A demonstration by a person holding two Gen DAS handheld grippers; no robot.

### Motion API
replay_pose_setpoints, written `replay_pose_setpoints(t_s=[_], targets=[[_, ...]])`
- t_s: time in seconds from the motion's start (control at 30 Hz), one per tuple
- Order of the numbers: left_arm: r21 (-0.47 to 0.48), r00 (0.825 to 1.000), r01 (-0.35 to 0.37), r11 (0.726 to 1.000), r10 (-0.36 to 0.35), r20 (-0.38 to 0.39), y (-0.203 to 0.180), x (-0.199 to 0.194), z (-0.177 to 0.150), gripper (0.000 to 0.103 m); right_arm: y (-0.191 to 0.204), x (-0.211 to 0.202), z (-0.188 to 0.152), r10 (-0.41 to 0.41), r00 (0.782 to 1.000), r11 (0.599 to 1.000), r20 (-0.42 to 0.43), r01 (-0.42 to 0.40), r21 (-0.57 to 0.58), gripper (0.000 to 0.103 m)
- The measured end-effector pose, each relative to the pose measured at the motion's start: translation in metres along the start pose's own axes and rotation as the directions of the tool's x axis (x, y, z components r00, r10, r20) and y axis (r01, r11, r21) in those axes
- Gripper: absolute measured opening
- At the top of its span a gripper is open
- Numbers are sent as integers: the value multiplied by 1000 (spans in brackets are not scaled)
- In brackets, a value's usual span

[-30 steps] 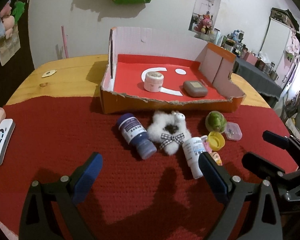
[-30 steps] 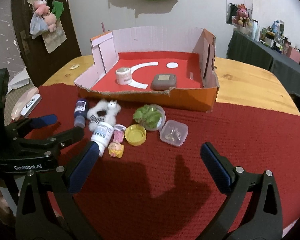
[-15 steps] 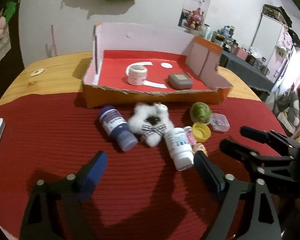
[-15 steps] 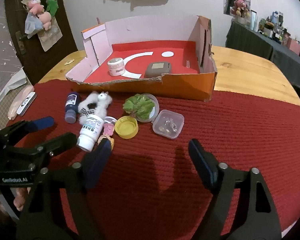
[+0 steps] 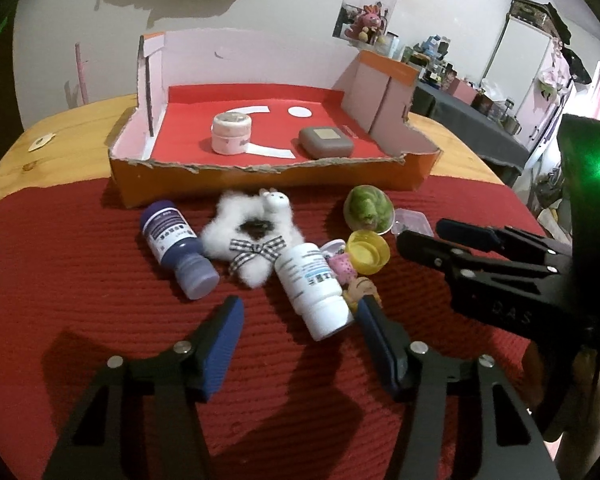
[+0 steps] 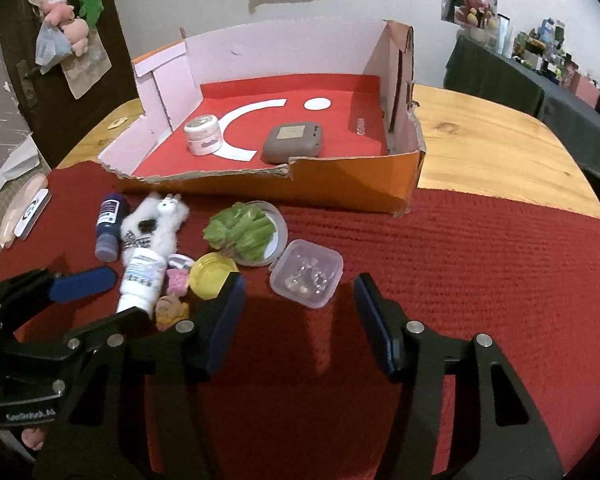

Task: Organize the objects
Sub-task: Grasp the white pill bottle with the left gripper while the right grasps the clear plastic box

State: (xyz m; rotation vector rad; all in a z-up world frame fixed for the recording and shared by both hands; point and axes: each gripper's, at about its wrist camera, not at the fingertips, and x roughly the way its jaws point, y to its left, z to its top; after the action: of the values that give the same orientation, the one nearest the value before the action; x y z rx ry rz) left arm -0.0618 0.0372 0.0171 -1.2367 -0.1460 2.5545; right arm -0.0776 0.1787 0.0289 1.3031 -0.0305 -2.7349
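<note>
Plastic white bottle [image 5: 314,286] looks light, rigid, probably slick; best pinched mid-body. Left tool [image 5: 300,322] and right tool [image 6: 298,304] have just been closing, nothing gripped yet.

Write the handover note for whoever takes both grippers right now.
Left hand-held gripper: open, jaws just closing in, white bottle ahead between them, not gripped.
Right hand-held gripper: open, jaws also just closing in, clear box ahead of them, untouched.
Done: pink jar and grey case lie in the cardboard tray.
Left on the red mat: white bottle, blue bottle, plush llama, yellow cap, green toy, clear box, and small figures by the white bottle.
</note>
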Motion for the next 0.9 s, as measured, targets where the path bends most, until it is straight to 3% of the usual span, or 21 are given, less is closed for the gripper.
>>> replay_pose_setpoints(t_s=[0.5, 0.6, 0.9], targets=[[-16, 1000, -12, 1000, 12, 12, 4, 9, 5, 46, -3, 16, 7, -21, 1000, 1000, -18, 21, -5, 48], [-20, 1000, -12, 1000, 12, 16, 3, 10, 4, 35, 0, 17, 6, -54, 998, 998, -12, 54, -29, 41], [-43, 1000, -3, 999, 4, 22, 6, 6, 3, 32, 0, 13, 3, -45, 999, 999, -6, 45, -24, 41]])
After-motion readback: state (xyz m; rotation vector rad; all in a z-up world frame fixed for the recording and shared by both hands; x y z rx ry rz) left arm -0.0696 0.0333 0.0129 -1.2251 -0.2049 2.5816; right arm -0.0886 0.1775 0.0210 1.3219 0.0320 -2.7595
